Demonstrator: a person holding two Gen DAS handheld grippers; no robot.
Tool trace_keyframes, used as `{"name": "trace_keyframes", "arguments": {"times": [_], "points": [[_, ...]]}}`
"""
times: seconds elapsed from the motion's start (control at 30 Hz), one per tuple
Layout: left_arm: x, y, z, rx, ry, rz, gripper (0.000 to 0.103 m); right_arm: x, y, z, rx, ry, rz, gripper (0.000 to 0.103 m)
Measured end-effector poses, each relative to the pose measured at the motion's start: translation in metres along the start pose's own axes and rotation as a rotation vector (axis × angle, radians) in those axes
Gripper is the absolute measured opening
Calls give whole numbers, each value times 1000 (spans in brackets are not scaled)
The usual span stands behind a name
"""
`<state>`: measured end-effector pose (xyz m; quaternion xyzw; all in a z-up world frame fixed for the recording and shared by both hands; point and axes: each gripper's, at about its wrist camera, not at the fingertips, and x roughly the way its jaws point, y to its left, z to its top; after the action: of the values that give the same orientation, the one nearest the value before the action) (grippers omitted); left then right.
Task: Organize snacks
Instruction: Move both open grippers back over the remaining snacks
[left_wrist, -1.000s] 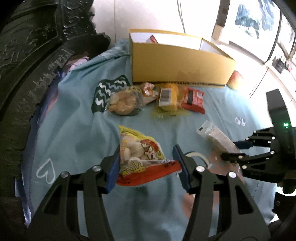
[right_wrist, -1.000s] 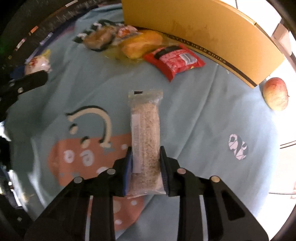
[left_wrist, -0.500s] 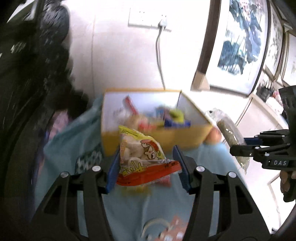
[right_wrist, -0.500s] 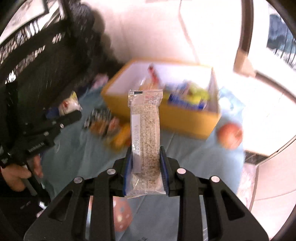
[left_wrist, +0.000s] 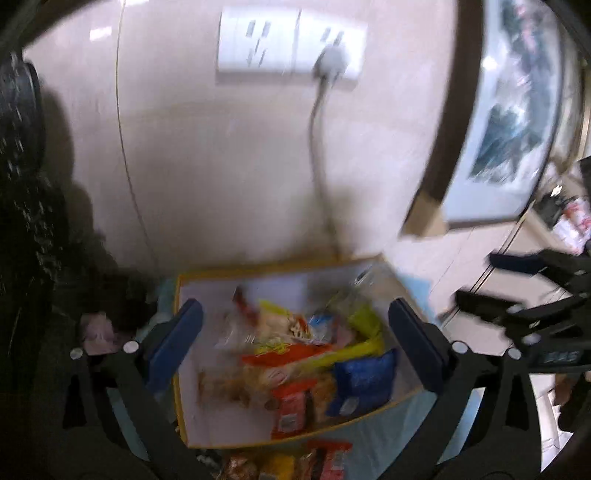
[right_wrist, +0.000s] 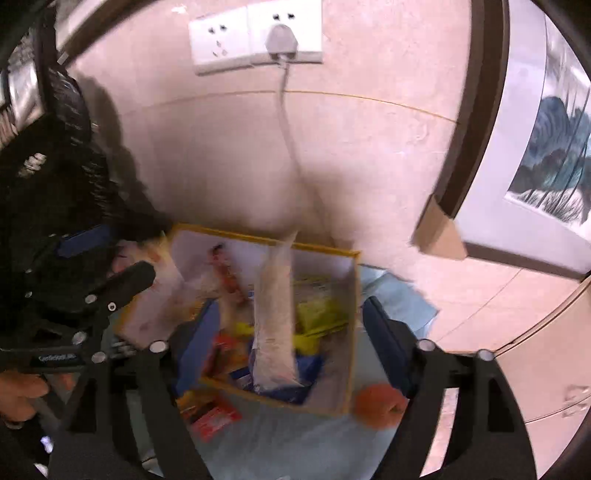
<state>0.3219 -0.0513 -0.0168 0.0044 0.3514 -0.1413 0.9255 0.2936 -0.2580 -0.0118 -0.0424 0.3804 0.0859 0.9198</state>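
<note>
Left gripper (left_wrist: 295, 343) — jaws spreading, blue pads wide apart, nothing pressed between them; it hangs above the yellow cardboard box (left_wrist: 177, 369).

Right gripper (right_wrist: 288, 332) — jaws also spreading, pads clear of the clear-wrapped grain bar (right_wrist: 275, 317), which stands blurred and roughly upright between them, over the box interior; whether it touches the contents below cannot be told.

Box — open-topped, white inside, yellow rim, set on a light blue cloth (right_wrist: 295, 443) close to a tiled wall. Contents, as seen from the left wrist view: an orange-and-yellow snack bag (left_wrist: 284, 350) lying on top of the heap, a blue packet (left_wrist: 364, 376) at the right, a red wrapped bar (left_wrist: 291, 410) toward the near wall, and further yellow and pale wrappers too blurred to name.

Outside the box, on the cloth: a red packet (right_wrist: 214, 419) near the front left corner in the right wrist view, and an apple (right_wrist: 380, 404) just beside the front right corner.

Wall: a white double socket (right_wrist: 255, 37) with a grey plug and cord running down behind the box; a framed painting (right_wrist: 546, 166) leaning to the right.
</note>
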Motion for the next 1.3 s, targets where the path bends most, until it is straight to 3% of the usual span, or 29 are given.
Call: {"name": "trace_keyframes", "arguments": {"times": [0.17,0.3,0.47,0.57,0.63,0.77,0.97,1.17,1.3], "points": [[-3,23,-42,4,17,32,101,7,-7,-43,50,32,36,80],[-18,50,-106,-32,38,92,101,15,5,-96,84,114,83,80],[-7,86,-198,-65,186,203,101,42,36,-157,106,248,127,80],[-1,110,-227,-137,240,250,101,56,51,-173,119,292,136,80],[4,119,-234,-167,250,258,101,66,60,-175,112,307,133,80],[18,111,-231,-98,245,247,101,85,84,-178,68,330,132,80],[43,110,-228,-76,256,227,101,117,100,-180,47,360,97,76],[59,107,-241,-36,275,249,101,144,118,-182,46,406,94,76],[61,102,-245,0,261,270,101,159,137,-182,-20,417,57,79]]}}
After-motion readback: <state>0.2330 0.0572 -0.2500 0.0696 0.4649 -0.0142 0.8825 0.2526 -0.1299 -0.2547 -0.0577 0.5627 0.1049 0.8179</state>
